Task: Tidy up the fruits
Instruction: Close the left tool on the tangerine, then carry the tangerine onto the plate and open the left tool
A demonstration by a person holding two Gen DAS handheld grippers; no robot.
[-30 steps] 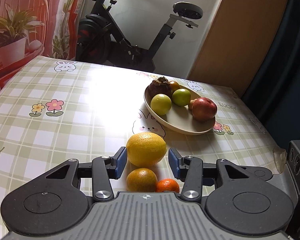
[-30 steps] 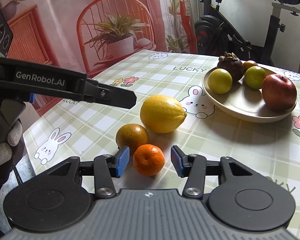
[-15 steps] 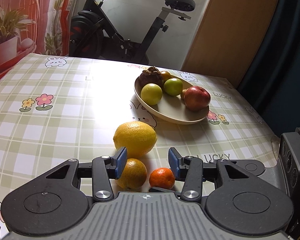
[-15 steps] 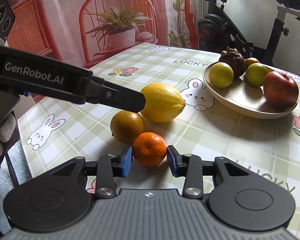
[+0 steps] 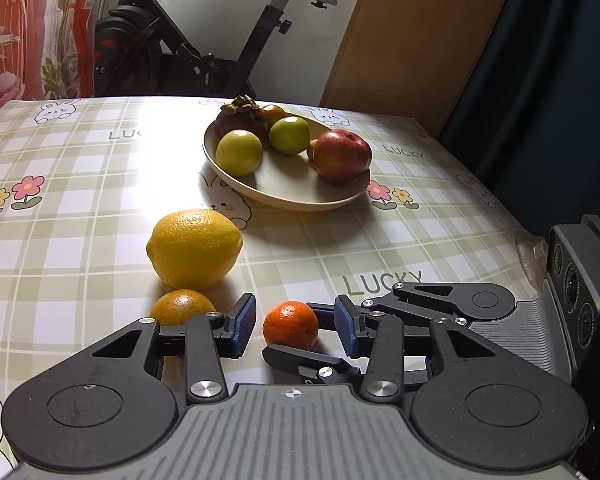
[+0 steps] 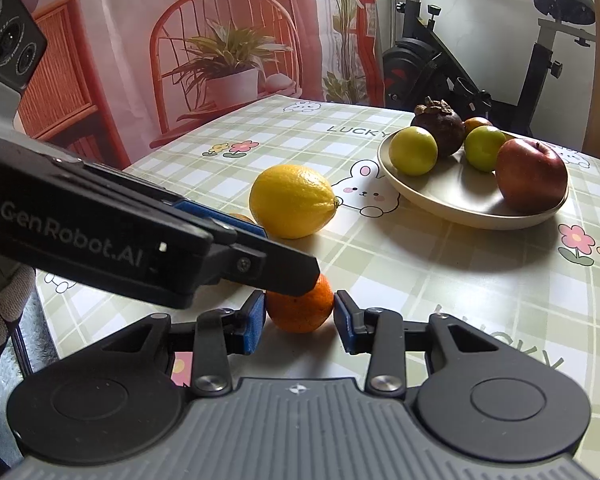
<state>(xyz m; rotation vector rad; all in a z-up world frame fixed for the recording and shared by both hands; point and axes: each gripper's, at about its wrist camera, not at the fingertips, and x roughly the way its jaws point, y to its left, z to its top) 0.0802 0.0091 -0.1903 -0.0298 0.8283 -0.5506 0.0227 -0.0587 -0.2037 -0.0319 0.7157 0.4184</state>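
Observation:
A small tangerine [image 6: 300,312] sits on the checked tablecloth, and my right gripper [image 6: 300,318] is shut on it, both blue pads touching its sides. My left gripper [image 5: 295,326] is open just above and behind the same tangerine [image 5: 290,322]; one of its black fingers [image 6: 276,268] crosses over the fruit's top. A big lemon [image 5: 194,248] and an orange [image 5: 180,306] lie just left of the left gripper. Farther back, the beige plate [image 5: 284,196] holds a red apple [image 5: 342,154], two green fruits and a dark mangosteen [image 5: 240,118].
The table's right edge [image 5: 516,232] is close to the right gripper's body. An exercise bike [image 5: 188,48] stands behind the table, beside a wooden panel and a dark curtain. A gloved hand [image 6: 12,300] holds the left gripper at the table's left edge.
My left gripper has drawn back from the lemon and shifted right, over the tangerine. My right gripper has moved forward and its pads have shut on the tangerine.

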